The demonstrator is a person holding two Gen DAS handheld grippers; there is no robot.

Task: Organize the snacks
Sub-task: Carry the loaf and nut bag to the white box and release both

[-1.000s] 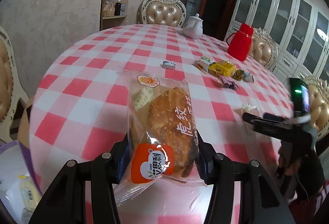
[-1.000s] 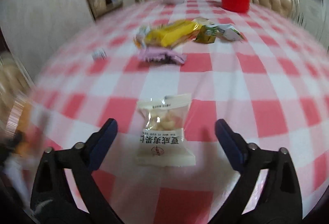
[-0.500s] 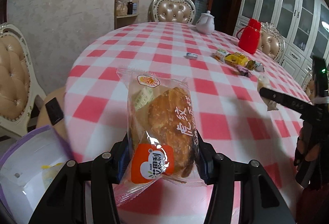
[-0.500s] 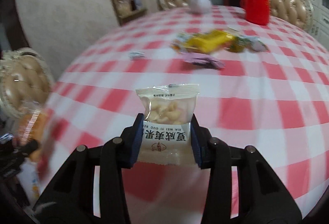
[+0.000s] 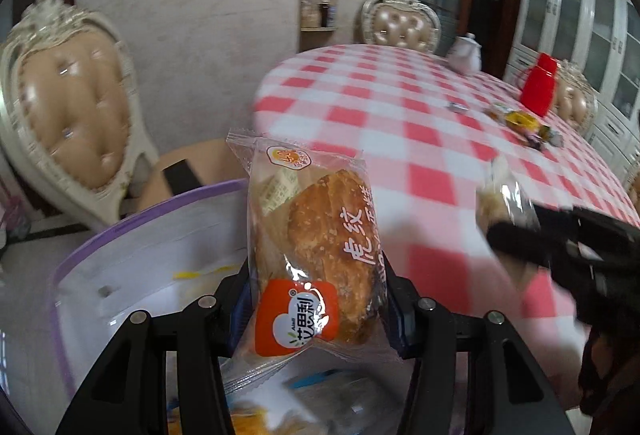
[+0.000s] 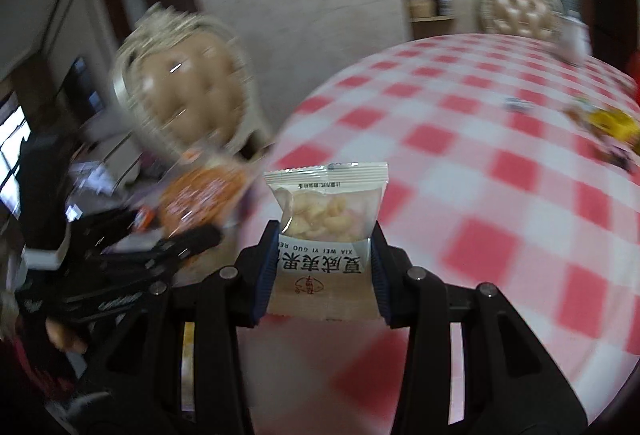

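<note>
Glossy clear plastic bread wrapper (image 5: 308, 235); checked cloth tablecloth (image 5: 400, 139).

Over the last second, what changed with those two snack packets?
The right gripper closed its jaws on the nut packet and lifted it off the table. Both grippers swung left, bringing the bread packet over the white bin. The left gripper kept its hold on the bread.

round table (image 5: 420, 139) under red-and-white check cloth; on it a white teapot (image 5: 464, 54), red jug (image 5: 538, 85), small cluster of wrapped snacks (image 5: 522, 127).
</note>
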